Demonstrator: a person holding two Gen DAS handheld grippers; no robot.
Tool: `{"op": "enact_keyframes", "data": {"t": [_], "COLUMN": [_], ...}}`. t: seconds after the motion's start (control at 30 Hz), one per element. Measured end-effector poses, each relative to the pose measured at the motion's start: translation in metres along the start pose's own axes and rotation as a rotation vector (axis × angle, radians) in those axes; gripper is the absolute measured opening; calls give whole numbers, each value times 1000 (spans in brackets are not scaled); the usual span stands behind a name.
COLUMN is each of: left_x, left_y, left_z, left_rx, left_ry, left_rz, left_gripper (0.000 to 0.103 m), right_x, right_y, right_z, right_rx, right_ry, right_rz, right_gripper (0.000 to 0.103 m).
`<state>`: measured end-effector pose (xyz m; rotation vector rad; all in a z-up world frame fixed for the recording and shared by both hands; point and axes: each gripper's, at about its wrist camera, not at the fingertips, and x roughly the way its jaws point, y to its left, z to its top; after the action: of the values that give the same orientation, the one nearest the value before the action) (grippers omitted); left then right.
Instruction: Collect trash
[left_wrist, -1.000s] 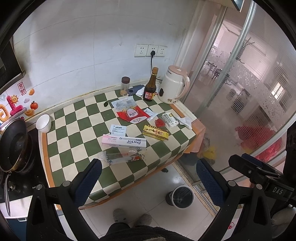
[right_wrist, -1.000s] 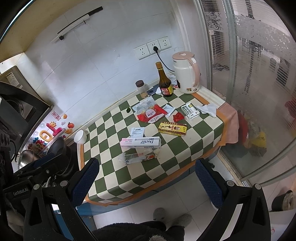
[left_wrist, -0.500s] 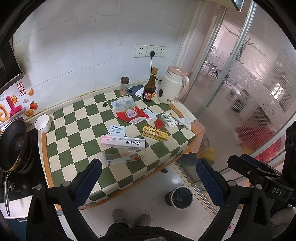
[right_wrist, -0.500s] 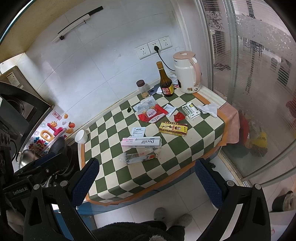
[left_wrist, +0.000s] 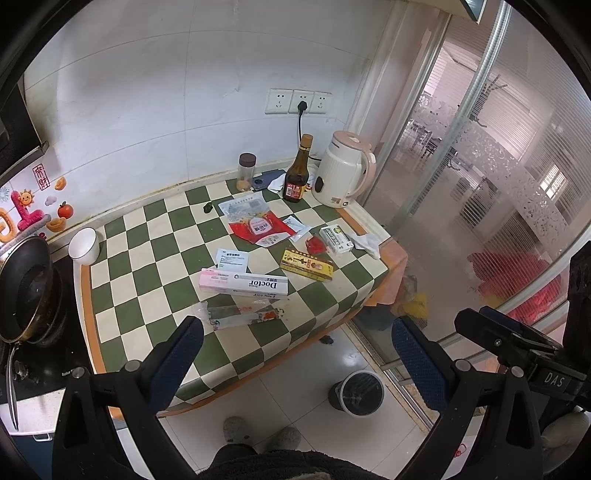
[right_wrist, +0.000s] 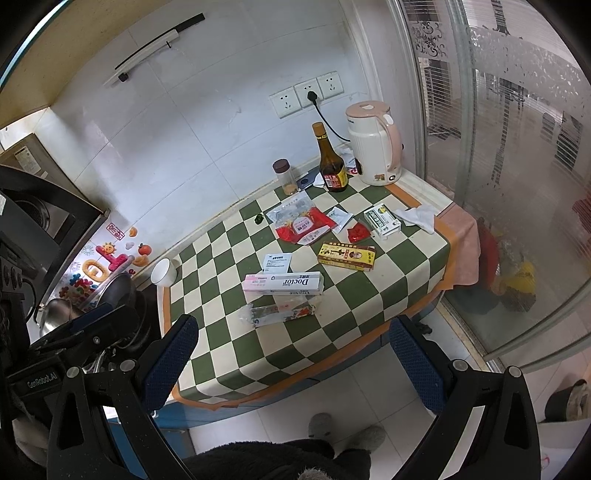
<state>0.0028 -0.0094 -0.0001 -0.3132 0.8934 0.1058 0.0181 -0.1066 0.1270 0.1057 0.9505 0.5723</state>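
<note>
Checkered table (left_wrist: 155, 258) littered; bin (left_wrist: 360, 393) on floor.

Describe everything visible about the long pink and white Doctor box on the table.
The Doctor box is a long, slim carton, apparently cardboard, pink at one end and white with dark "Doctor" lettering at the other. It lies flat and closed on the checkered tablecloth, between a small white leaflet behind and a clear wrapper in front.

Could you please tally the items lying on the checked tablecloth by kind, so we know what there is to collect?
Cardboard boxes: 3 (pink-white, yellow, green-white)
Wrappers and packets: 5 (clear, clear bag, red, small red, white sachet)
Paper leaflets: 1
Crumpled tissues: 1
Total: 10
</note>
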Motion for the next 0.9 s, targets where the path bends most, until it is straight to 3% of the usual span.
{"op": "enact_keyframes", "data": {"t": [0.37, 0.47, 0.7, 0.83, 0.9], "left_x": [0, 5, 56, 113, 149], "left_y": [0, -4, 9, 31, 42], "left_z": [0, 2, 15, 21, 22], "left_rx": [-1, 14, 61, 106, 168], "left_ry": [-1, -15, -44, 0, 50], "left_rz": [5, 37, 305, 446, 481], "left_gripper": [103, 103, 103, 103, 103], "right_x": [-2, -2, 22, 63, 88], "right_y": [-2, -3, -12, -33, -45], "right_z": [0, 0, 12, 21, 24], "right_rx": [-1, 7, 55, 58, 58], "right_ry": [0, -6, -15, 20, 53], "right_rz": [2, -4, -85, -144, -157], "right_gripper": [103, 103, 103, 103, 103]}}
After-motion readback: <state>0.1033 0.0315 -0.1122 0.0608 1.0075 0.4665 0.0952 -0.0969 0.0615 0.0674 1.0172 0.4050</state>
